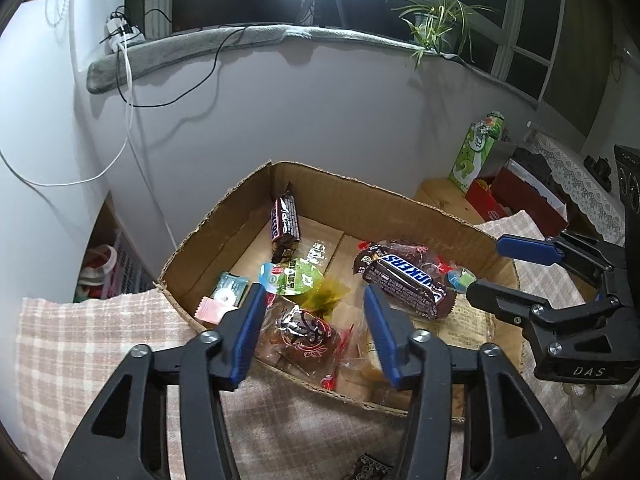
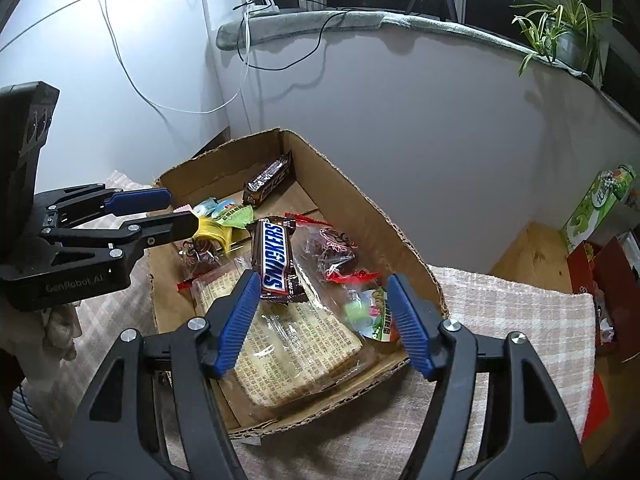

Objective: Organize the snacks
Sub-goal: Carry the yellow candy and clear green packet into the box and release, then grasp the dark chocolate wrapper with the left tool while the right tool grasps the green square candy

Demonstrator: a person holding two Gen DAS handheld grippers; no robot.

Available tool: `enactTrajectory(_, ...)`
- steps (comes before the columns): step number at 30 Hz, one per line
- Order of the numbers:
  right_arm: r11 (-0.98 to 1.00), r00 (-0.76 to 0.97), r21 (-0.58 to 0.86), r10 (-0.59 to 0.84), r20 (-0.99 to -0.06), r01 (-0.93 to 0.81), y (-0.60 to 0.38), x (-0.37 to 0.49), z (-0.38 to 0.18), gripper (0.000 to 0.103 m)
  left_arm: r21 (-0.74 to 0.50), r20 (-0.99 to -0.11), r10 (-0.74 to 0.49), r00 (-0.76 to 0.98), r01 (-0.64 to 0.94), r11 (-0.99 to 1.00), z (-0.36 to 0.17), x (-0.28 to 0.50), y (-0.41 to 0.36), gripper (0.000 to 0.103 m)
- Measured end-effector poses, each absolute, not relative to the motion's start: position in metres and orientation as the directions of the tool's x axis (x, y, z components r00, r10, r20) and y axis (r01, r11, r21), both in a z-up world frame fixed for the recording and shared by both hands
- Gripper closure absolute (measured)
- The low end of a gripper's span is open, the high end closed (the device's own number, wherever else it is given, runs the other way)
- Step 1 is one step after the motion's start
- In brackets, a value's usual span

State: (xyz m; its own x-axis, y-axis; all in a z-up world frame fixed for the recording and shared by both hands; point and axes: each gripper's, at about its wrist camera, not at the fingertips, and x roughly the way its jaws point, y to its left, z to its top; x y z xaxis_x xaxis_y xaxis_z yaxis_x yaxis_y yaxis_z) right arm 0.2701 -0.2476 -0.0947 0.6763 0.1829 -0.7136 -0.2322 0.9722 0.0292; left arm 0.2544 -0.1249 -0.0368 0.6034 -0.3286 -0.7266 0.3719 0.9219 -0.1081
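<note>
An open cardboard box [image 1: 400,208] [image 2: 360,200] on a plaid cloth holds loose snacks. A Snickers bar [image 1: 408,280] [image 2: 276,258] lies on top near the middle, and a second chocolate bar [image 1: 286,220] [image 2: 268,180] leans in the far corner. My left gripper [image 1: 314,300] [image 2: 182,210] hovers open over a red-brown wrapped cake [image 1: 304,328], gripping nothing. A green-lidded jelly cup [image 1: 292,276] sits just beyond it. My right gripper [image 2: 323,284] [image 1: 485,267] is open above a flat biscuit pack [image 2: 296,344]. The Snickers' near end lies beside its left finger.
Pink and teal candies [image 1: 212,310] sit in the box's near-left corner, and another jelly cup [image 2: 376,308] lies by the right wall. The plaid cloth [image 2: 520,312] surrounds the box. A green carton [image 2: 600,204] and a red box [image 1: 516,200] stand on the wooden table to the right. Cables hang on the wall.
</note>
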Motion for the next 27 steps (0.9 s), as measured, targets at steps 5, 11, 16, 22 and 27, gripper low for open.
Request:
enactTrajectory(5, 0.973, 0.678, 0.03, 0.183, -0.711, -0.231, -0.247, 0.265, -0.093, 0.025, -0.113, -0.721, -0.331, 0.608, 0.369, 0.923, -0.033, 0.251, -0.121, 0.05)
enactTrajectory(11, 0.971, 0.684, 0.03, 0.189, -0.704, -0.236, -0.244, 0.252, -0.088, 0.024, -0.118, -0.713, -0.338, 0.614, 0.37, 0.921, -0.027, 0.24, -0.115, 0.05)
enactTrajectory(16, 0.968, 0.689, 0.029, 0.198, -0.697, -0.249, -0.238, 0.236, -0.082, 0.024, -0.122, -0.706, -0.34, 0.622, 0.367, 0.922, -0.021, 0.227, -0.107, 0.05)
enactTrajectory(22, 0.961, 0.693, 0.036, 0.224, -0.686, -0.275, -0.227, 0.209, -0.076, 0.024, -0.128, -0.701, -0.339, 0.628, 0.357, 0.925, -0.017, 0.208, -0.092, 0.05)
enactTrajectory(27, 0.949, 0.678, 0.045, 0.256, -0.689, -0.312, -0.211, 0.183, -0.078, 0.024, -0.136, -0.705, -0.335, 0.625, 0.344, 0.929, -0.019, 0.193, -0.079, 0.05)
